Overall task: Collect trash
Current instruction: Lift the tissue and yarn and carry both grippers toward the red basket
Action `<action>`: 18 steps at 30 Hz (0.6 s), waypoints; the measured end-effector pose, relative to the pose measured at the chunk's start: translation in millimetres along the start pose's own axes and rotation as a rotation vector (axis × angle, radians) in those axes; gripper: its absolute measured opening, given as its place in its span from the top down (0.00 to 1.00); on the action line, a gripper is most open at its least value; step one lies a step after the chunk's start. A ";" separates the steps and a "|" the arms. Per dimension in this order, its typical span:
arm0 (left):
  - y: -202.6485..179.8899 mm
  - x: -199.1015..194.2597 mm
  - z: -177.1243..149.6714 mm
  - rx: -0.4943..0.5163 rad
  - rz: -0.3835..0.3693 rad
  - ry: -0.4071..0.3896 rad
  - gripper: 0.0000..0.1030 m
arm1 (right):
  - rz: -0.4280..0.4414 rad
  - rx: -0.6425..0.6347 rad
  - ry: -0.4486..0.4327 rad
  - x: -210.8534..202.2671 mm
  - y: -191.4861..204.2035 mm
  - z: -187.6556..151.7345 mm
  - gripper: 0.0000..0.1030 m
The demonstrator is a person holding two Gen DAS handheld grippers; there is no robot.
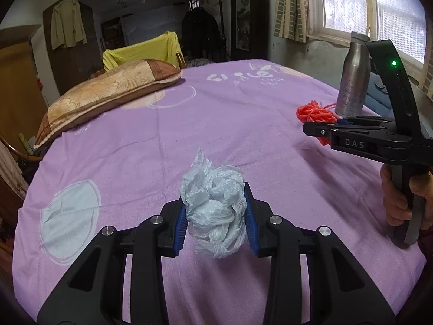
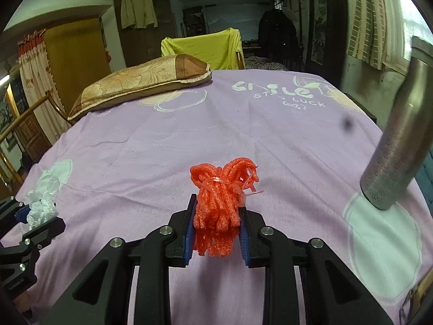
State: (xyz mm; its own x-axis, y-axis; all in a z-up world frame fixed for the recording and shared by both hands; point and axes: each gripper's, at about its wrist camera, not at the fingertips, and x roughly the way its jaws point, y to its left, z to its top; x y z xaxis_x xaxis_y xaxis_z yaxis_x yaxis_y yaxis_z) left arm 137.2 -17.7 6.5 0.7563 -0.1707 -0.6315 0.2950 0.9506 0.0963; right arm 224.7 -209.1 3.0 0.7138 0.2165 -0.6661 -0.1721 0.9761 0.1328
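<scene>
Left gripper (image 1: 215, 216): blue pads pressed on both sides of a crumpled wad of white plastic film (image 1: 215, 208), held above the lilac printed bed sheet (image 1: 189, 124). Right gripper (image 2: 216, 228): clamped narrow on a bundle of orange-red foam netting (image 2: 220, 203), also held over the sheet. A hand (image 1: 400, 197) grips the right gripper's handle. Brushed metal bottle (image 1: 353, 78) stands upright at the bed's right edge. Tan patterned pillow (image 1: 108, 94) lies at far left.

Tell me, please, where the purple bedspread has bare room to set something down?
The middle is free, between the pillow and the metal bottle. The near-left corner, past the white bag, is bare too. Around the bottle it is crowded.
</scene>
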 end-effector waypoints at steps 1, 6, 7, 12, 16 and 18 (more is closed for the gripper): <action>-1.1 -4.7 -0.7 -0.004 0.002 -0.014 0.64 | 0.006 0.013 -0.003 -4.3 -1.2 -1.5 0.73; -5.2 -23.4 -4.9 -0.045 -0.031 -0.041 0.64 | 0.028 0.032 -0.036 -40.6 0.3 -17.8 0.73; -6.7 -26.1 -5.5 -0.047 -0.031 -0.046 0.64 | 0.030 0.023 -0.047 -51.3 2.6 -21.5 0.73; -15.3 -49.4 -6.9 -0.061 -0.033 -0.087 0.64 | 0.029 0.013 -0.103 -94.5 6.8 -33.2 0.73; -24.1 -69.3 -7.0 -0.069 -0.040 -0.116 0.64 | 0.032 0.031 -0.155 -130.7 5.3 -41.7 0.73; -28.6 -80.7 -5.8 -0.067 -0.041 -0.137 0.64 | 0.029 0.029 -0.180 -147.3 5.9 -46.5 0.73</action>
State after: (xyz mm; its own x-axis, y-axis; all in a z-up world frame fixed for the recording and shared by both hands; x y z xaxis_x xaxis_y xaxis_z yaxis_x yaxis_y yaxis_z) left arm 64.3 -29.6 50.2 0.8183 -0.2387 -0.5229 0.2907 0.9566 0.0183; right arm 87.0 -236.2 67.8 0.8195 0.2420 -0.5195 -0.1764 0.9690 0.1732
